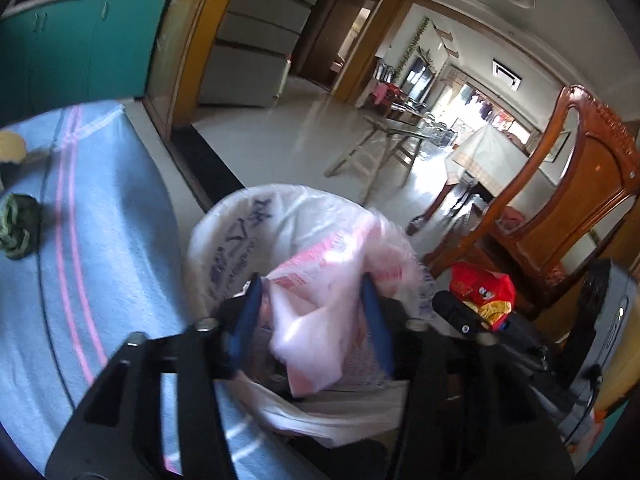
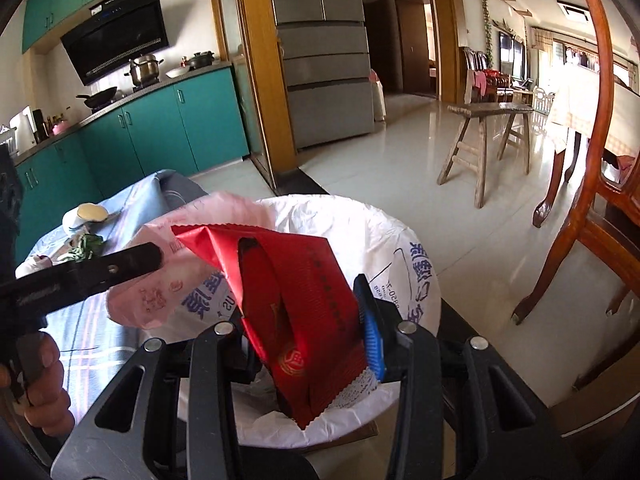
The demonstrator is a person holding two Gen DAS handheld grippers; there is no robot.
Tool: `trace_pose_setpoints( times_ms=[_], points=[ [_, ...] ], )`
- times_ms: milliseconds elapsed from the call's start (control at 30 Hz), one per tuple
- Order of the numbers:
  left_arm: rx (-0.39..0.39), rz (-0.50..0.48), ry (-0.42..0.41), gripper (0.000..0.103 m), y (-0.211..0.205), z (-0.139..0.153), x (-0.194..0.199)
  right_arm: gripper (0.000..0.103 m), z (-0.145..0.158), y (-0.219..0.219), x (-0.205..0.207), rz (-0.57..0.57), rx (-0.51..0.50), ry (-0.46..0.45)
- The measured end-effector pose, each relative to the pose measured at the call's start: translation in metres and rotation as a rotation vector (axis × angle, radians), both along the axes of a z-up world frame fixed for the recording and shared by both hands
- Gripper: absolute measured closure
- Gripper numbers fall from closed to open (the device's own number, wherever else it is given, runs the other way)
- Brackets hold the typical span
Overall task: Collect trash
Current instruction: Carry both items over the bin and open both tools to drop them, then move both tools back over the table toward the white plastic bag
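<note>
My left gripper (image 1: 312,300) is shut on a crumpled pink plastic bag (image 1: 320,312) and holds it over the white-lined trash bin (image 1: 232,240) beside the table. My right gripper (image 2: 304,320) is shut on a red foil wrapper (image 2: 296,300) and holds it above the same bin (image 2: 400,248). The right gripper with the red wrapper (image 1: 480,292) also shows at the right of the left wrist view. The left gripper's finger (image 2: 120,264) and the pink bag (image 2: 160,280) show in the right wrist view.
A table with a blue striped cloth (image 1: 100,240) holds green scraps (image 1: 18,228) and a pale round item (image 2: 90,214). A carved wooden chair (image 1: 580,208) stands right of the bin. A wooden stool (image 2: 484,140) stands on the tiled floor beyond.
</note>
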State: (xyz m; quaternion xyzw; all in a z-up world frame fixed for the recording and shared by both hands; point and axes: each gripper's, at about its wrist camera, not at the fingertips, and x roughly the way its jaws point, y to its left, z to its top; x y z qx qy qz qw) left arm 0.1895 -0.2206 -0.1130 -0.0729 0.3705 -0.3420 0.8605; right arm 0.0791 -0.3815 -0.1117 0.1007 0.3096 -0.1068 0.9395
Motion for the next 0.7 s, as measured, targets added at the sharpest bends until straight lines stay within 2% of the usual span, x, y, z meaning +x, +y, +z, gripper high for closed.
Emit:
trace_pose_setpoints(
  times_ms=[33, 67, 100, 133, 167, 200, 267, 333, 433, 467, 500, 600, 700],
  points=[
    [0.007, 0.010, -0.023, 0.035, 0.004, 0.002, 0.000, 0.062, -0.002, -0.001, 0.003, -0.003, -0.001, 0.008],
    [0.012, 0.016, -0.036, 0.033, 0.007, 0.005, -0.002, 0.055, -0.005, -0.001, 0.007, -0.012, -0.006, 0.019],
    [0.020, 0.027, -0.057, 0.027, 0.013, 0.010, -0.003, 0.044, -0.008, -0.001, 0.011, -0.022, -0.011, 0.031],
    [0.023, 0.038, -0.074, 0.025, 0.017, 0.014, -0.005, 0.037, -0.008, -0.001, 0.015, -0.031, -0.012, 0.038],
    [0.028, 0.055, -0.101, 0.023, 0.024, 0.020, -0.008, 0.026, -0.010, -0.001, 0.018, -0.044, -0.015, 0.042],
    [0.034, 0.071, -0.122, 0.019, 0.032, 0.025, -0.010, 0.020, -0.010, -0.001, 0.020, -0.053, -0.016, 0.040],
    [0.062, 0.139, -0.187, 0.017, 0.055, 0.035, -0.016, 0.017, -0.010, 0.001, 0.023, -0.044, -0.011, 0.034],
    [0.132, 0.257, -0.247, 0.017, 0.080, 0.043, -0.019, 0.015, -0.009, 0.006, 0.027, -0.028, -0.008, 0.033],
    [0.321, 0.528, -0.312, 0.016, 0.120, 0.047, -0.016, 0.015, -0.004, 0.022, 0.036, 0.028, 0.003, 0.029],
    [0.353, 0.592, -0.291, 0.016, 0.135, 0.045, -0.011, 0.015, -0.002, 0.029, 0.040, 0.055, 0.006, 0.025],
    [0.352, 0.642, -0.238, 0.016, 0.156, 0.042, -0.001, 0.015, 0.001, 0.038, 0.042, 0.082, 0.007, 0.021],
    [0.297, 0.684, -0.086, 0.016, 0.198, 0.028, 0.021, 0.015, 0.013, 0.075, 0.057, 0.196, 0.004, -0.002],
    [0.306, 0.675, -0.036, 0.017, 0.215, 0.015, 0.029, 0.012, 0.026, 0.112, 0.072, 0.305, 0.000, -0.024]
  ],
)
